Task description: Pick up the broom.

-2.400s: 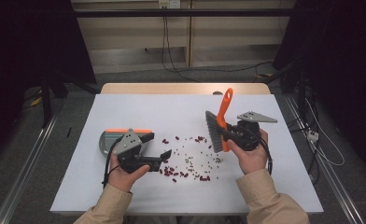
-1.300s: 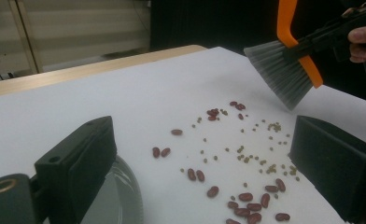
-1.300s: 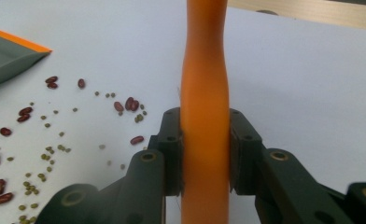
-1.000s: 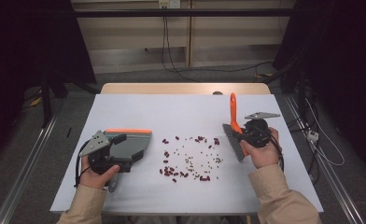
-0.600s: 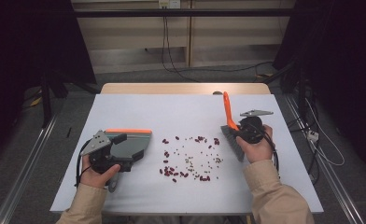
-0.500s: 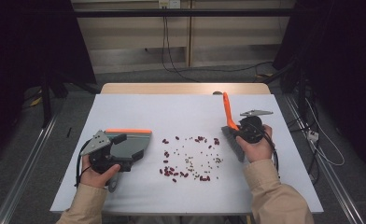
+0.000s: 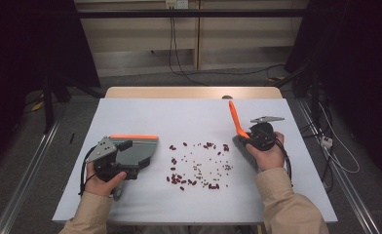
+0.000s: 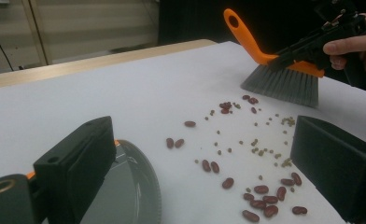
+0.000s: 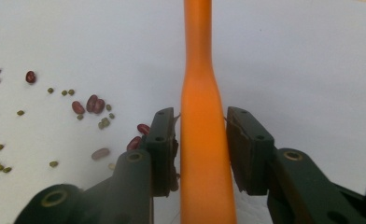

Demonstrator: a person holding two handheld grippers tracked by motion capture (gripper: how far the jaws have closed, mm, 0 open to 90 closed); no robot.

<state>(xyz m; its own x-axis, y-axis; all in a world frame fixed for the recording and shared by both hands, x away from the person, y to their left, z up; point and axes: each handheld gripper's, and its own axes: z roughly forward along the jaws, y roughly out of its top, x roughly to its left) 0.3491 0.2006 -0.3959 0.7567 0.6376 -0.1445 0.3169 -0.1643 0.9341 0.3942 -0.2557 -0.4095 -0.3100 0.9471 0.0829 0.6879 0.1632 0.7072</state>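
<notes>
From above, right gripper (image 7: 246,138) clamped on brush (image 7: 236,122); closer, left gripper (image 8: 209,172) gaping beside dustpan (image 8: 125,196).

Smooth, seemingly plastic brush handle (image 9: 202,140)

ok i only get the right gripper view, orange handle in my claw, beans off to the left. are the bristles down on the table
Observer: The brush bristles look to be right at the table surface, just beside the spilled beans.
Operator: where's the dustpan
Observer: The dustpan lies on the table, across the beans from the brush.
Operator: is the left claw gripping it
Observer: No, the left claw is wide open, with one jaw over the pan's edge.
</notes>
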